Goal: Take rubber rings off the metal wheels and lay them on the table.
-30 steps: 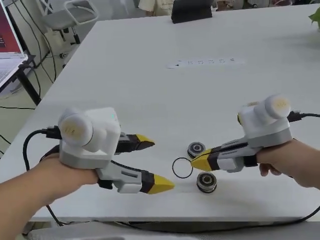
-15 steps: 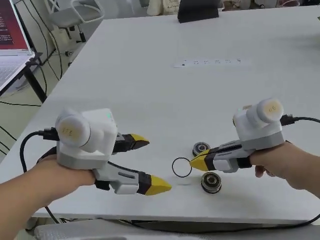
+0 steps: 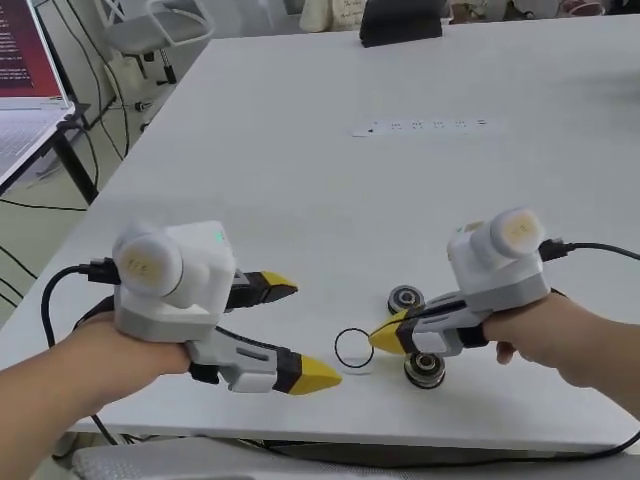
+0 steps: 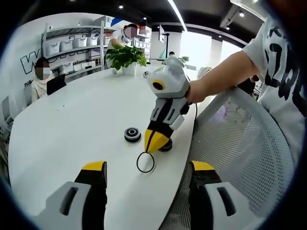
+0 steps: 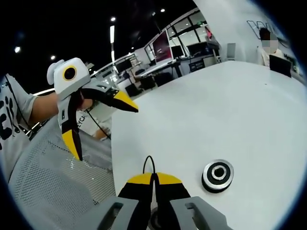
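Observation:
A thin black rubber ring (image 3: 353, 348) lies low by the white table's front edge, and my right gripper (image 3: 380, 339) is shut on its right rim. In the right gripper view the ring (image 5: 149, 164) pokes up from between the shut jaws. Two metal wheels sit close by, one (image 3: 406, 299) behind the gripper and one (image 3: 425, 368) partly under it. My left gripper (image 3: 297, 330) is held open to the ring's left, with nothing between its jaws. The left gripper view looks past its spread jaws at the ring (image 4: 145, 162), the right gripper (image 4: 156, 142) and a wheel (image 4: 133, 134).
A socket strip (image 3: 425, 126) is set into the table (image 3: 300, 170) further back, and a dark object (image 3: 400, 20) stands at the far end. A laptop desk (image 3: 25, 100) and a chair (image 3: 150, 30) are off to the left. A mesh chair (image 4: 240, 143) is behind the front edge.
My right gripper has drawn the ring a little to the left and towards the front edge, away from the wheels. The left gripper has stayed open in about the same place.

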